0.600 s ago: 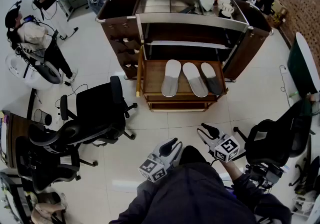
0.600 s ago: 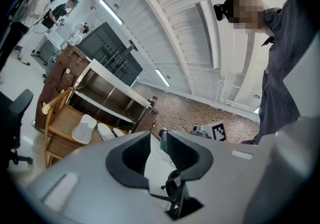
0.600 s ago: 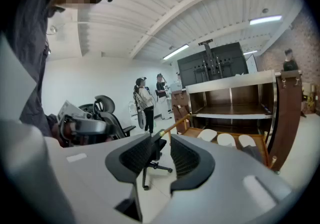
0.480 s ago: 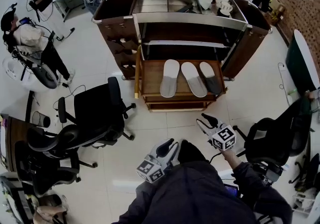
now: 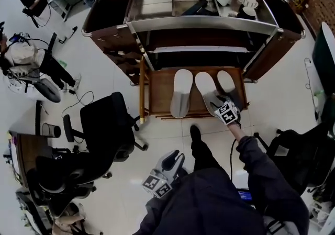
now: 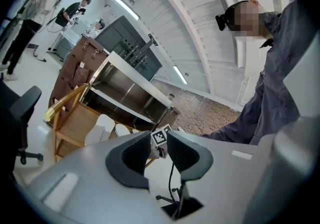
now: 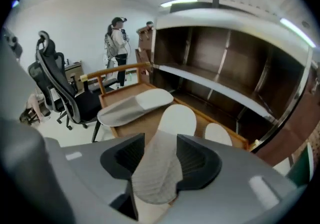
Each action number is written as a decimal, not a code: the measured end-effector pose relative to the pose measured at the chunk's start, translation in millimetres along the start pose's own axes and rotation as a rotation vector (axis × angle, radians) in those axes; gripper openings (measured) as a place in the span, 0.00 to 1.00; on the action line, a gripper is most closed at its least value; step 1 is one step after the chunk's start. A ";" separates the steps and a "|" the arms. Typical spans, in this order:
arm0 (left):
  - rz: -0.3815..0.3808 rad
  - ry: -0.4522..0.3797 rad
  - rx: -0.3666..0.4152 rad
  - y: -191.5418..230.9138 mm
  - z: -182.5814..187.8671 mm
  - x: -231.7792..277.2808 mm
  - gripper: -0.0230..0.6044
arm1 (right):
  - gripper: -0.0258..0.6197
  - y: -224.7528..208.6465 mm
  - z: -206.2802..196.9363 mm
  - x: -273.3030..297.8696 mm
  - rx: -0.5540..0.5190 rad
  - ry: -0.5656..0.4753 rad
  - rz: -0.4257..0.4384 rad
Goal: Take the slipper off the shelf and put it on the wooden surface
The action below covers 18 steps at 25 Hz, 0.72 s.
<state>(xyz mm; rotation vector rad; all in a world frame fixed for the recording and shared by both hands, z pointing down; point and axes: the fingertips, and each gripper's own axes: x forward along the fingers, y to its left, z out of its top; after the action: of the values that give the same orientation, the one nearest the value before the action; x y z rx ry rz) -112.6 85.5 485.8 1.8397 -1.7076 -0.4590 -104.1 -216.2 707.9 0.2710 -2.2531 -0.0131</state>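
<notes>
At centre right, the right gripper (image 5: 215, 104) stands wide astride the heel of the middle slipper (image 5: 205, 88) on the wooden surface (image 5: 159, 90); at lower centre, the left gripper (image 5: 172, 158) is narrowly parted and empty.

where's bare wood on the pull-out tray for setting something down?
Widest free patch: the bare strip of wooden tray between its left edge and the left slipper. Only narrow gaps separate that one, the middle slipper and the right slipper. Crowded centre-right, where the right gripper straddles the middle slipper's heel.
</notes>
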 end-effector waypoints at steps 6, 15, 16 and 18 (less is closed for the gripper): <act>0.023 0.037 -0.026 23.5 40.0 97.3 0.21 | 0.25 -9.5 -48.5 64.2 0.004 0.207 0.152; -0.072 0.042 -0.012 37.1 83.2 188.4 0.21 | 0.05 -43.6 43.7 8.6 0.315 -0.005 0.278; -0.073 0.036 -0.007 40.1 87.0 192.2 0.21 | 0.05 -54.2 61.3 -2.1 0.330 -0.049 0.274; -0.071 0.023 -0.003 46.8 91.7 197.7 0.21 | 0.05 -84.7 93.3 -12.9 0.345 -0.122 0.236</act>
<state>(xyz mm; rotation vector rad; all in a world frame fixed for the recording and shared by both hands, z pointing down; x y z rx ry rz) -181.3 -126.0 470.8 1.9010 -1.6292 -0.4673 -151.0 -303.9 629.5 0.1875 -2.3893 0.4989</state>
